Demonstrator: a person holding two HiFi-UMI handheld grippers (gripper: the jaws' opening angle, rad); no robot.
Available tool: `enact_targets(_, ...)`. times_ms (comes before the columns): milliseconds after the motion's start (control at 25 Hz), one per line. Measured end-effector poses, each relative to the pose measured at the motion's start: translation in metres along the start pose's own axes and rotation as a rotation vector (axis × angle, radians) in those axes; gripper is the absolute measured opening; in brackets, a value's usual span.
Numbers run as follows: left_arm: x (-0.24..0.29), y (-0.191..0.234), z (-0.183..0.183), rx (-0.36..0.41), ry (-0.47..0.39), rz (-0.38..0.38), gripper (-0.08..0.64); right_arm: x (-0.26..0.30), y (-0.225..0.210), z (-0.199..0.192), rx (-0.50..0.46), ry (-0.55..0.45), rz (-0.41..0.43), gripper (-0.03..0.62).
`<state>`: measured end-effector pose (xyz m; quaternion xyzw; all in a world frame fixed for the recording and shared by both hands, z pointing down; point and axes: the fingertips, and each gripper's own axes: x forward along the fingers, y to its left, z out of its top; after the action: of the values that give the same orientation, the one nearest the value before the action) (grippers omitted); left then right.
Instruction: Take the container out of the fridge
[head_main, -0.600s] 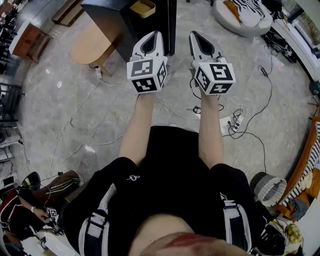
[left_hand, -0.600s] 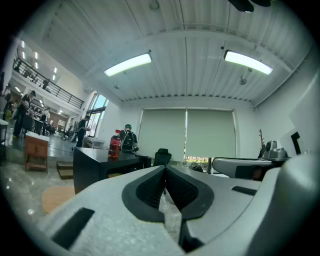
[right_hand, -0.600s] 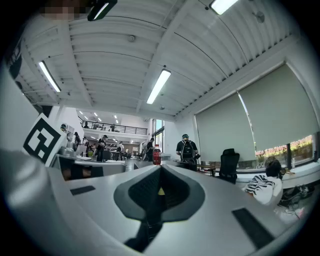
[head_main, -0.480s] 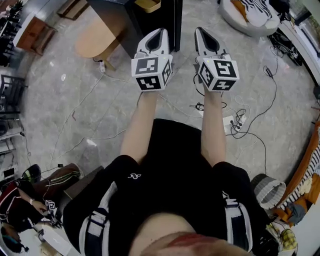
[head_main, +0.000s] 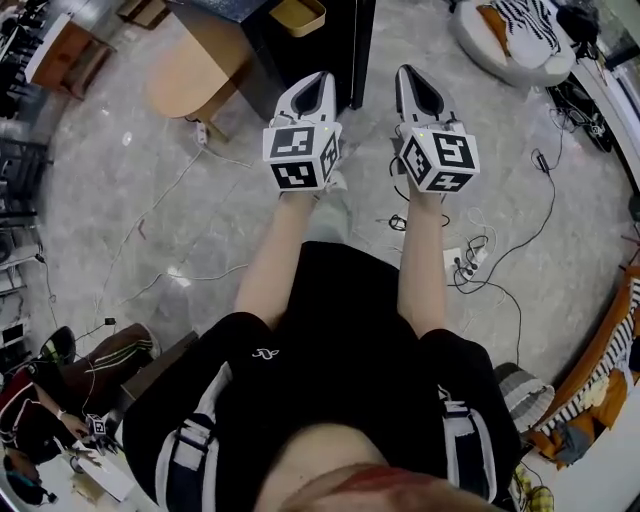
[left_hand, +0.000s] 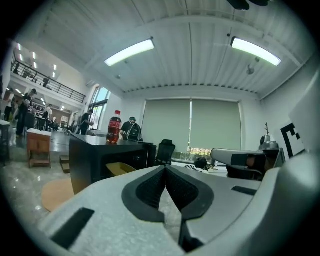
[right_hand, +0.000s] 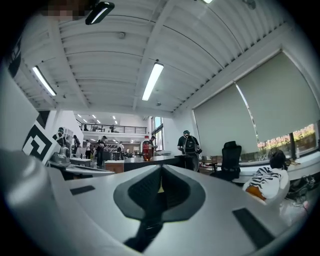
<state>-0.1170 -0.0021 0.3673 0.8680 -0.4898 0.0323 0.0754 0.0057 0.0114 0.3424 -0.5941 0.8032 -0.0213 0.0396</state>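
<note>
Left gripper and right gripper are held clenched, empty. Yellow container is seen at 11 o'clock of left gripper, in black cabinet.

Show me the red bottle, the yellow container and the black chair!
red bottle (left_hand: 114, 131): left gripper view, on its red body.
yellow container (head_main: 298, 16): head view, on its bare inside.
black chair (right_hand: 231, 152): right gripper view, on its backrest.

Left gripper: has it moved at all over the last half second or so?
No, not noticeably. The left gripper still has its tip over the black cabinet, just short of the yellow container, as before.
</note>
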Motion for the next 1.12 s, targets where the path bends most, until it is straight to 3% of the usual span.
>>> enact_targets(360,0.137,0.049,-0.011,-0.038,0.063,0.038,0.008,0.134,-0.059,-0.039,0.011,0.088,0.085,0.012)
enact_targets(560,0.189,0.07,-0.023,-0.043,0.12,0.066,0.008,0.193,-0.083,-0.054,0.034,0.12,0.112,0.012)
enact_targets(680,0.199,0.089,-0.025,-0.05,0.13,0.108,0.008,0.22,-0.073,-0.067,-0.003,0.154,0.183,0.012)
enact_targets(880,0.201,0.113,-0.039,-0.073,0.174,0.188,0.008,0.253,-0.034,-0.085,-0.195,0.249,0.397,0.014)
enact_targets(1120,0.181,0.14,-0.063,-0.164,0.213,0.316,0.008,0.266,0.016,-0.123,-0.644,0.391,0.695,0.015)
